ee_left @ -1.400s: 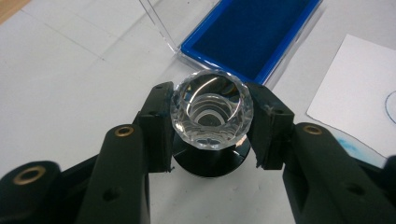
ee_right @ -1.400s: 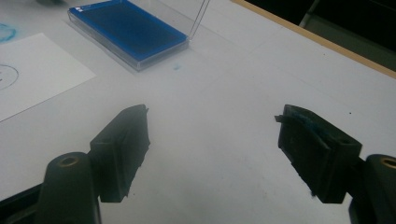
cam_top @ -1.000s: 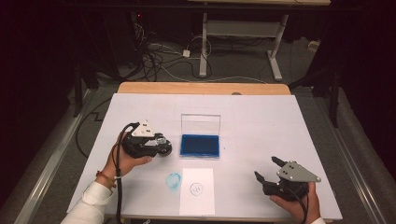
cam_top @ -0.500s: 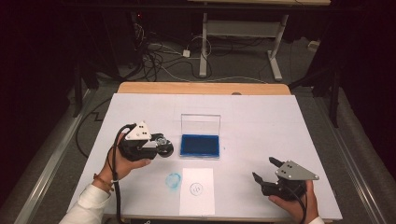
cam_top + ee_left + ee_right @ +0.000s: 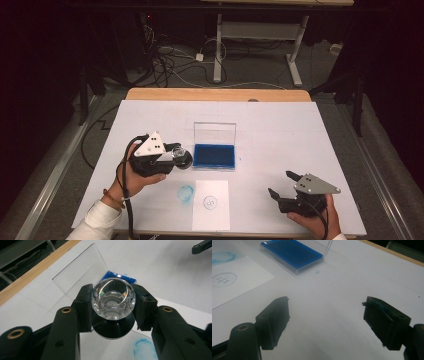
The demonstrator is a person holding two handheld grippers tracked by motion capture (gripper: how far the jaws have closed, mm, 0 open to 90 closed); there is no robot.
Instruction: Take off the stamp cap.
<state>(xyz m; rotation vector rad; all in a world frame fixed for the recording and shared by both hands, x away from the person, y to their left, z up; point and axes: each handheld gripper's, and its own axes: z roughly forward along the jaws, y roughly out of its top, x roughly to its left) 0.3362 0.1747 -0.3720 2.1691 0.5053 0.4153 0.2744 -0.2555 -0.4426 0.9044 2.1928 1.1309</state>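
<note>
A stamp point(image 5: 113, 300) with a clear faceted knob and a round black base sits between the pads of my left gripper point(image 5: 113, 308), which is shut on the knob. In the high view that left gripper point(image 5: 176, 152) hovers just left of the blue ink pad point(image 5: 214, 155), with the stamp point(image 5: 183, 159) at its tip. My right gripper point(image 5: 283, 185) rests low at the table's front right. Its jaws have just been opening, and nothing lies between them in the right gripper view point(image 5: 325, 320). One right pad shows blue ink stains.
The ink pad point(image 5: 292, 253) lies in a clear case with its lid standing upright behind it. A white card point(image 5: 210, 205) with a printed circle lies near the front edge. A blue ink smudge point(image 5: 186, 192) marks the table left of the card.
The right gripper's jaws stand a little wider apart. The left hand has risen slightly with the stamp in its grip.
</note>
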